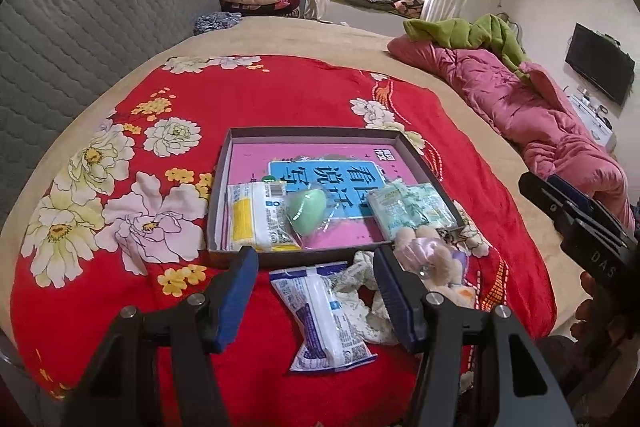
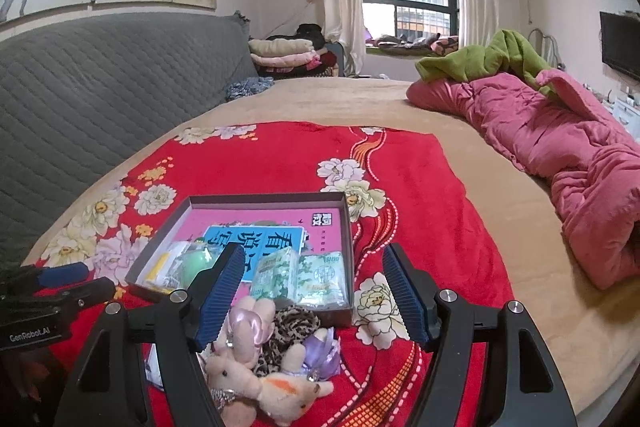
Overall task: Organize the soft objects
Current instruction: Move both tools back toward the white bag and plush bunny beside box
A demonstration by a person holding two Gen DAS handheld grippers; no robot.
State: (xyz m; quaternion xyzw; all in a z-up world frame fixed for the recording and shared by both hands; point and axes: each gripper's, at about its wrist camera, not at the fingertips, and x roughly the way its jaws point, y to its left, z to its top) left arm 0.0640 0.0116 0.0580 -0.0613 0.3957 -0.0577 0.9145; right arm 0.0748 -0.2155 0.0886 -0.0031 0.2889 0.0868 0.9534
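Note:
A shallow dark box tray (image 1: 312,132) lies on a red floral cloth (image 1: 280,95). It holds a white and yellow packet (image 1: 256,217), a wrapped green egg-shaped sponge (image 1: 308,213) and green tissue packs (image 1: 408,209). In front of it lie a white and blue packet (image 1: 324,315), a cream lace scrunchie (image 1: 360,291), plush toys (image 2: 260,379), a leopard scrunchie (image 2: 292,327) and a purple bow (image 2: 324,351). My left gripper (image 1: 315,255) hangs open above the white and blue packet. My right gripper (image 2: 313,251) is open over the plush toys, holding nothing.
The cloth covers part of a beige bed (image 2: 500,267). A rolled pink quilt (image 2: 560,155) with a green blanket (image 2: 492,59) lies along the right. A grey quilted headboard (image 2: 100,87) stands at left. Folded bedding (image 2: 284,53) is stacked at the far end.

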